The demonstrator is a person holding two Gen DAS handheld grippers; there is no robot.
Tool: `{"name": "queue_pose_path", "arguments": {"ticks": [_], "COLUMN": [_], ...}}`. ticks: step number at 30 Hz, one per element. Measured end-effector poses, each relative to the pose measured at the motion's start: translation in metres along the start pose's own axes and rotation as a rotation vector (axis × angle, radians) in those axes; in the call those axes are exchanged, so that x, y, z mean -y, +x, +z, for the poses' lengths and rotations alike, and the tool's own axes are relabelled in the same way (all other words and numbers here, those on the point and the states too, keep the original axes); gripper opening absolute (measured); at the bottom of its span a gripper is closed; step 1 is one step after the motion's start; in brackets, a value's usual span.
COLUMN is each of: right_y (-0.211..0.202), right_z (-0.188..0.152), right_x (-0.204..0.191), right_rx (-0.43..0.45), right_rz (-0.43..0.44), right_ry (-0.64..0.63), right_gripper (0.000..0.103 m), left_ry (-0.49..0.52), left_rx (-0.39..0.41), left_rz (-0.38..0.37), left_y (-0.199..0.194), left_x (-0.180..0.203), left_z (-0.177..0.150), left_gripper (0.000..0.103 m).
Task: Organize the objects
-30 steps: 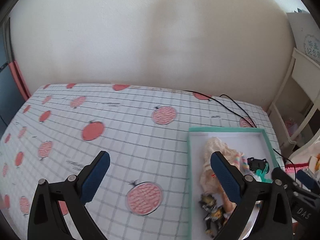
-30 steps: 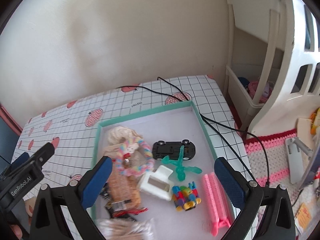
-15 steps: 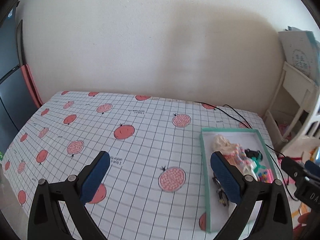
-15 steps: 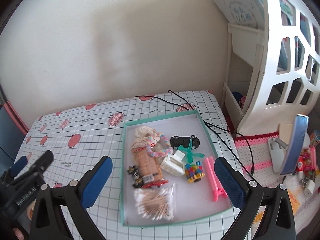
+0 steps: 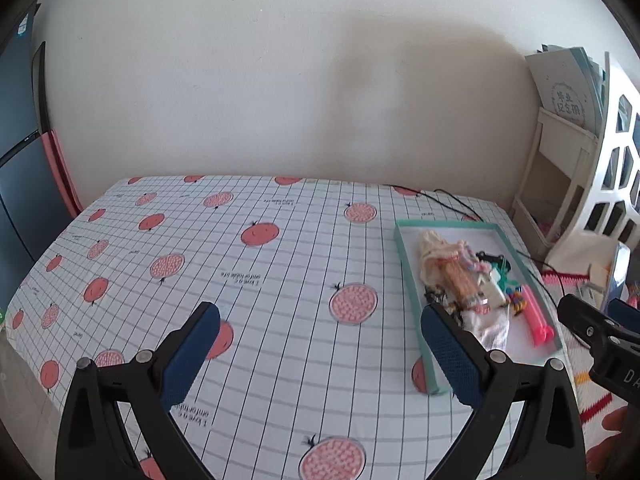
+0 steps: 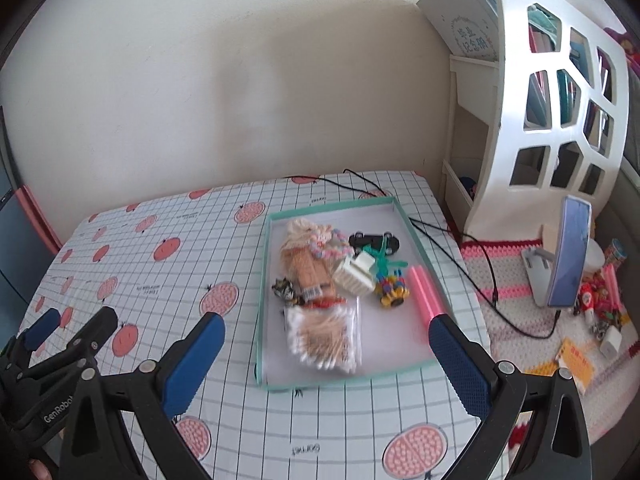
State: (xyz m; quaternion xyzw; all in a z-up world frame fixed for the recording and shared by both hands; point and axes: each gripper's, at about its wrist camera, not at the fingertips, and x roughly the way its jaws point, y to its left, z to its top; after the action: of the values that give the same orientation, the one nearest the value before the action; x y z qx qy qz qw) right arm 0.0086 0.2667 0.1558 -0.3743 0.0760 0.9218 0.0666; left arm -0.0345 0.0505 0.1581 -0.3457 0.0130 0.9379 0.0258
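- Above the table, left gripper [image 5: 320, 344]: jaws spread wide, nothing between the blue pads; it hangs over the bare checked tablecloth [image 5: 248, 272], beside the tray's left wall.
- Right gripper [image 6: 326, 356]: jaws likewise spread wide and empty, poised over the near end of the tray.
- Tray [image 6: 344, 380]: shallow, teal-rimmed, white floor, lying flat on the right part of the tablecloth, with all sorted items inside it.
- Tray contents, near end: clear bag of cotton swabs [image 6: 320, 340], lying flat.
- Tray contents, middle: orange packet [image 6: 308, 272] under a pastel bead ring [image 6: 328, 246]; small dark figure [image 6: 286, 290] at its left; white ribbed block [image 6: 356, 274] at its right.
- Tray contents, right side: multicoloured block toy [image 6: 394, 290] and pink clip [image 6: 426, 292] along the right wall.
- Tray contents, far end: black toy car [image 6: 374, 240] with a teal plastic piece [image 6: 382, 260] overlapping it.
- Outside the tray: black cable [image 6: 484, 264] running off the table's right edge toward a phone on a stand [image 6: 568, 260].
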Motion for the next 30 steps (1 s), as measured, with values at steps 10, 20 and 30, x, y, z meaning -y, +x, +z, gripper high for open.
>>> {"name": "queue_pose_path", "arguments": {"ticks": [10,20,30], "right_y": [-0.008,0.022,0.053], "right_z": [-0.048,-0.1,-0.138], "right_x": [-0.006,-0.008,-0.014], "right_rx": [-0.009,-0.093,-0.149], "right_rz": [-0.001,0.0,-0.056], "right_ry": [-0.018,0.0,-0.043], "right_gripper": [0.103,0.103,0.103], "left_ry": [0.008,-0.014,-0.024], "left_rx": [-0.029,-0.109,-0.203], "left_rz": [0.004,-0.004,0.038], "left_y": [-0.009,0.009,0.042], "left_x": [-0.015,-0.024,-0.03], "left_z": [-0.052,-0.097,-0.132], "left_gripper": [0.101,0.101,0.101]}}
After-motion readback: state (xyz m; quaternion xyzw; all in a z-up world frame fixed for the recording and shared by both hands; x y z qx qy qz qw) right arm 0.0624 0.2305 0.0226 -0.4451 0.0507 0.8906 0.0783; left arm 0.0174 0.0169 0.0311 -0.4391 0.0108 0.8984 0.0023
